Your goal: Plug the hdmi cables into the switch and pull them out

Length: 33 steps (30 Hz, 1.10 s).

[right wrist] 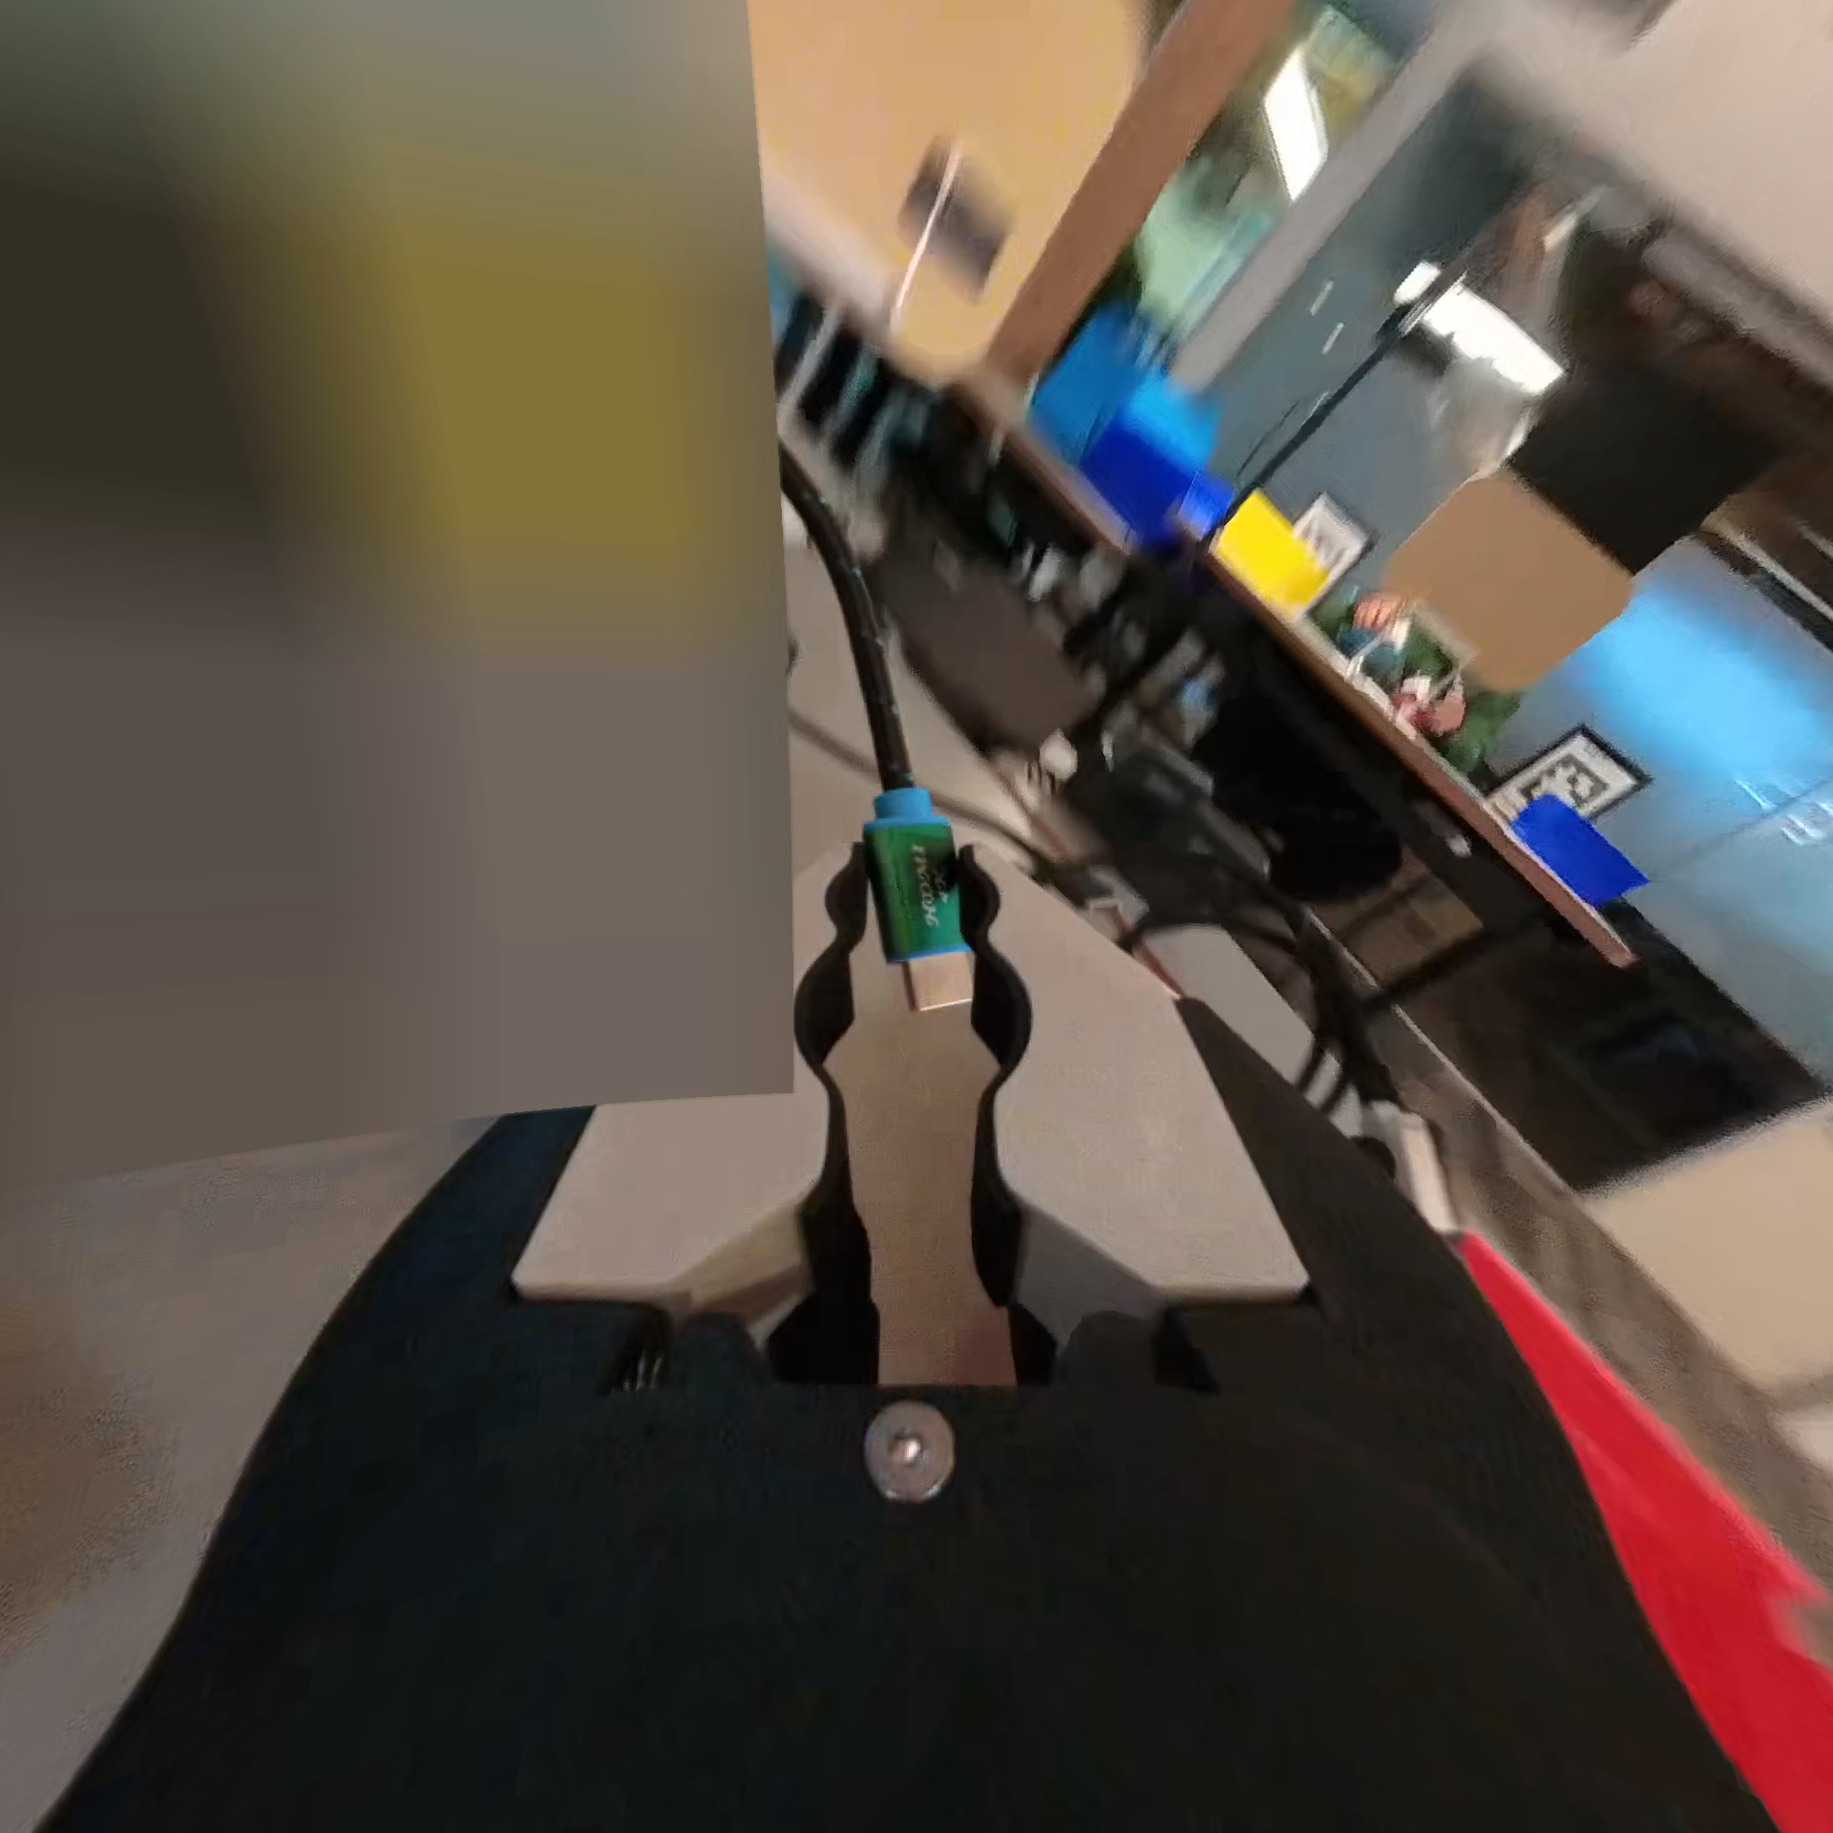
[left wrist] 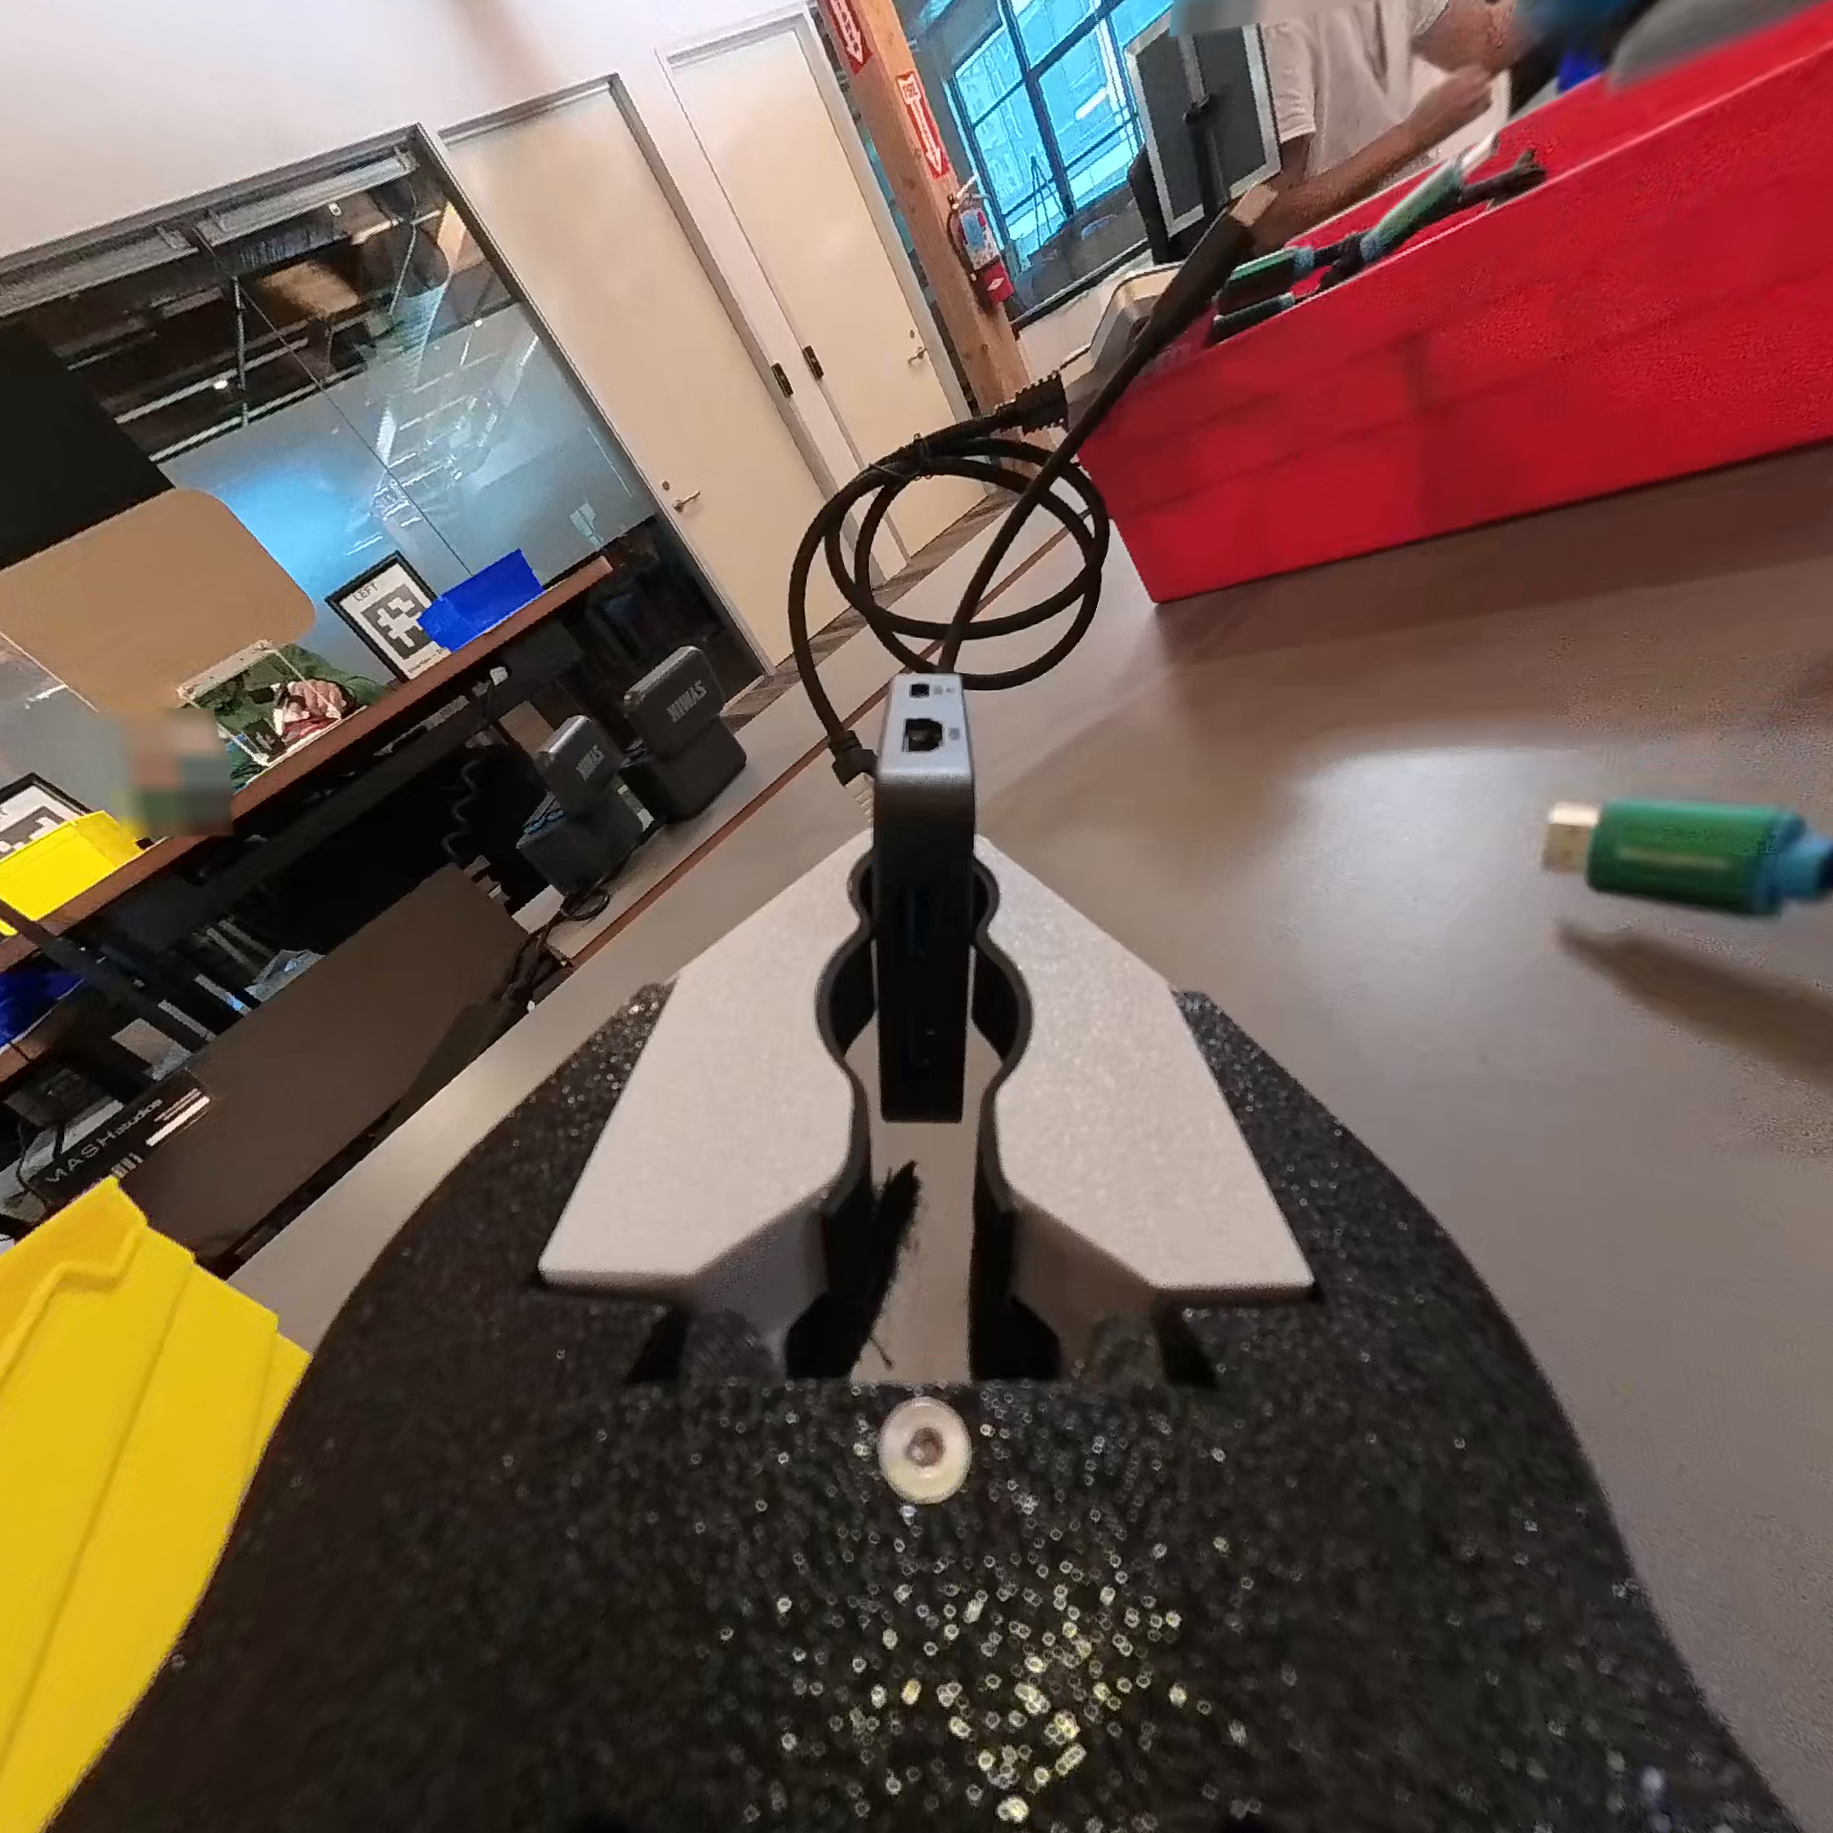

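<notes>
My left gripper (left wrist: 922,863) is shut on the grey HDMI switch (left wrist: 922,893), held on edge above the grey table (left wrist: 1389,1091), its port end pointing away. The switch's own black cable (left wrist: 952,555) loops behind it. A green HDMI plug (left wrist: 1686,868) with a blue collar and metal tip hovers at the right, tip toward the switch. My right gripper (right wrist: 913,873) is shut on that green HDMI plug (right wrist: 908,898), metal tip pointing back at the camera, with its black braided cable (right wrist: 863,615) rising away. The right wrist view is motion-blurred.
A red bin (left wrist: 1488,377) holding more green-ended cables sits at the table's far right, with a person's arm behind it. A yellow bin (left wrist: 119,1438) is at the near left. Desks, blue bins and cases stand beyond the table edge.
</notes>
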Each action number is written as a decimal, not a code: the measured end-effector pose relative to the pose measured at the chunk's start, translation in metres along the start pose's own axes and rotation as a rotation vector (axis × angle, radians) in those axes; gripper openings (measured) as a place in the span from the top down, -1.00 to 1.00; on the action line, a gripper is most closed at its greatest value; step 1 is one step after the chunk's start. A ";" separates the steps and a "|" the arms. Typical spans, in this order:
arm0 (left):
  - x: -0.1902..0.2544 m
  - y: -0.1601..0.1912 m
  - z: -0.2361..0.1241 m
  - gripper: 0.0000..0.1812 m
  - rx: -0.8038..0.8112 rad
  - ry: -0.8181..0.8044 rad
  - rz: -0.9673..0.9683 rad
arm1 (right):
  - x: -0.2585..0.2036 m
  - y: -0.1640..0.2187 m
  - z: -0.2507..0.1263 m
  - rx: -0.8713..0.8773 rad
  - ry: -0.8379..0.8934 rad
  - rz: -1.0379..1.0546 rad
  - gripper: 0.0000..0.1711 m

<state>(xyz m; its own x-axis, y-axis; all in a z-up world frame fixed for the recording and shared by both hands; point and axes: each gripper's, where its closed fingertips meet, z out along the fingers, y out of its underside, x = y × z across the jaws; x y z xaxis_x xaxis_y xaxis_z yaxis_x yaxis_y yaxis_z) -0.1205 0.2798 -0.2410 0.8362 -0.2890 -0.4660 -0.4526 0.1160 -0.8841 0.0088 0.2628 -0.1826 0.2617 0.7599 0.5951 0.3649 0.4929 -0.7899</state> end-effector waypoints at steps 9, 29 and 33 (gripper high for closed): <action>0.004 -0.001 0.000 0.89 0.004 0.015 0.012 | 0.021 -0.047 -0.025 0.788 -0.161 1.087 0.82; 0.016 -0.002 0.001 0.89 -0.002 0.065 0.054 | 0.013 -0.040 0.006 0.764 -0.191 1.443 0.89; 0.024 -0.005 0.000 0.89 0.015 0.126 0.028 | -0.008 -0.041 0.024 0.602 -0.203 1.238 0.89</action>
<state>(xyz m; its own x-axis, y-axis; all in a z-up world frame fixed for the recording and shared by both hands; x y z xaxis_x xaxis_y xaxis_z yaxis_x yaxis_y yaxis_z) -0.0982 0.2719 -0.2480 0.7776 -0.4024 -0.4831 -0.4696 0.1392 -0.8718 -0.0298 0.2464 -0.1583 -0.0229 0.8534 -0.5207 -0.4564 -0.4724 -0.7541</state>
